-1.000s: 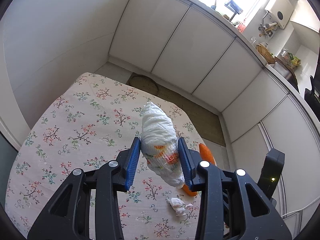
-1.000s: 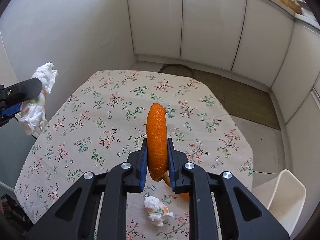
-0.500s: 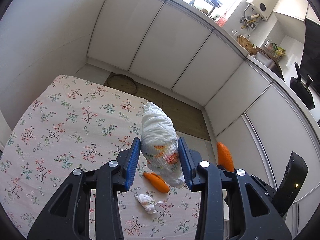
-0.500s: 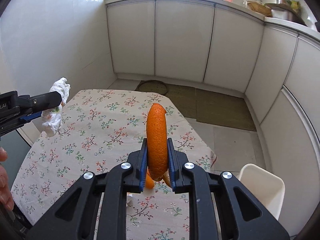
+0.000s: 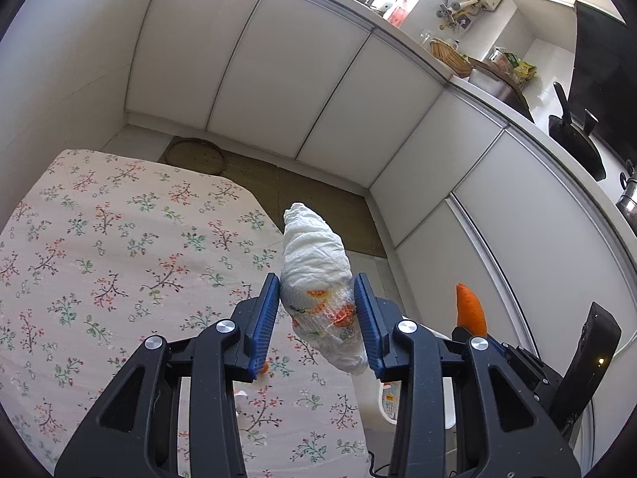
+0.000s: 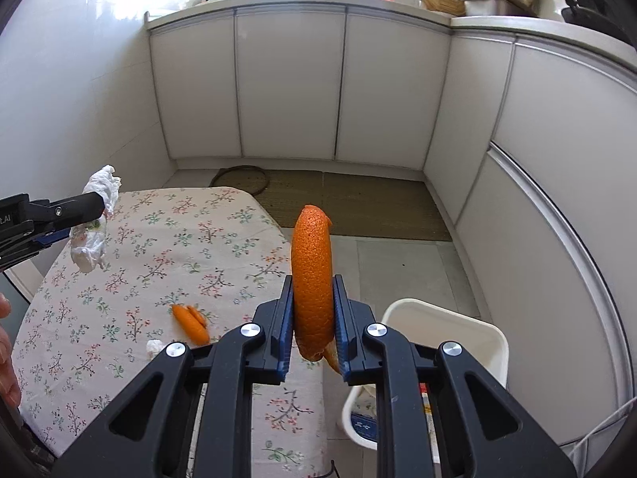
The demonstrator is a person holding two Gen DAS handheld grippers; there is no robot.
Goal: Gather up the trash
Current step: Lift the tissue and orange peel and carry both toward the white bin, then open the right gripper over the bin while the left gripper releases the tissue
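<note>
My left gripper (image 5: 316,310) is shut on a crumpled white tissue (image 5: 316,279) with orange stains, held above the right edge of the floral table (image 5: 119,247). My right gripper (image 6: 312,318) is shut on an upright orange peel (image 6: 311,275), held above the table's right edge beside a white bin (image 6: 450,318) on the floor. The peel (image 5: 469,310) and the tissue (image 6: 93,231) each show in the other wrist view. Another orange peel piece (image 6: 191,322) and a small tissue ball (image 6: 155,347) lie on the table.
White cabinets (image 6: 290,87) line the back and right walls. A woven mat (image 6: 358,207) lies on the floor behind the table. The counter (image 5: 497,71) carries kitchen items. The bin's lower part (image 5: 392,402) shows beside the table.
Both grippers have swung to the right with their loads. The white bin has come closer, and is now just right of the held peel.
</note>
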